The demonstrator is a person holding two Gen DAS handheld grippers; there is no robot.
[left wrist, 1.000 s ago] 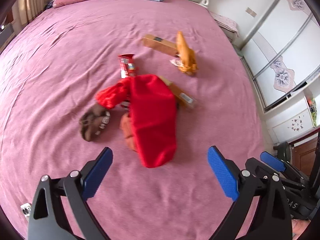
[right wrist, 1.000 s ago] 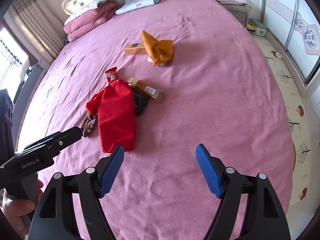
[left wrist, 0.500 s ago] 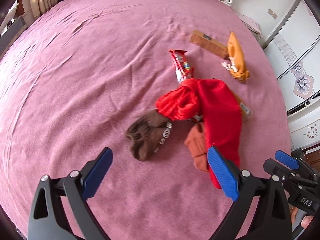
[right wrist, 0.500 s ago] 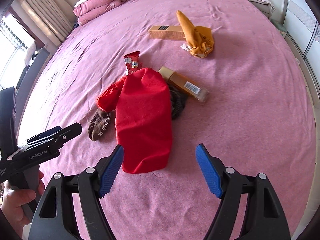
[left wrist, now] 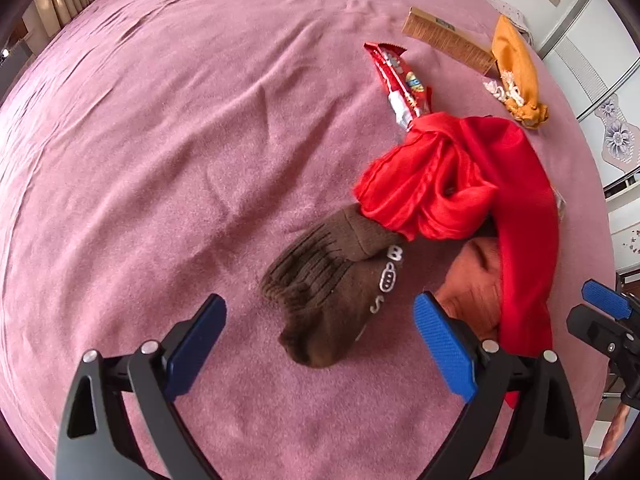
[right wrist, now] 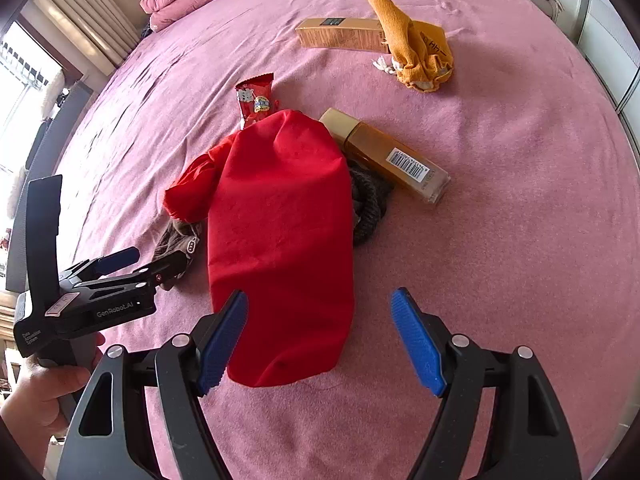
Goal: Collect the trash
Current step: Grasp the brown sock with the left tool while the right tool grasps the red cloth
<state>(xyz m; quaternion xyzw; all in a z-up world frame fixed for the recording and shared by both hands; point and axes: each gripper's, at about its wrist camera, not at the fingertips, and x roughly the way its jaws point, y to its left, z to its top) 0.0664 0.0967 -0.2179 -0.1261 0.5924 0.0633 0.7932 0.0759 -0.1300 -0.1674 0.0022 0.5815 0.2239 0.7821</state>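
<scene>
- With both jaws spread and nothing held, my left gripper (left wrist: pixel 320 344) hovers over the brown sock (left wrist: pixel 332 280); my right gripper (right wrist: pixel 320 340), equally released, straddles the near end of the red cloth bag (right wrist: pixel 280 232).
- Trash lies beyond: red snack wrapper (left wrist: pixel 400 78) ahead-right of the left gripper, gold box (right wrist: pixel 388 156) ahead-right of the right.
- Judgement: skip the clothing; pinch the wrapper flat at mid-length, clear of the bed (left wrist: pixel 160 140) fabric.
</scene>
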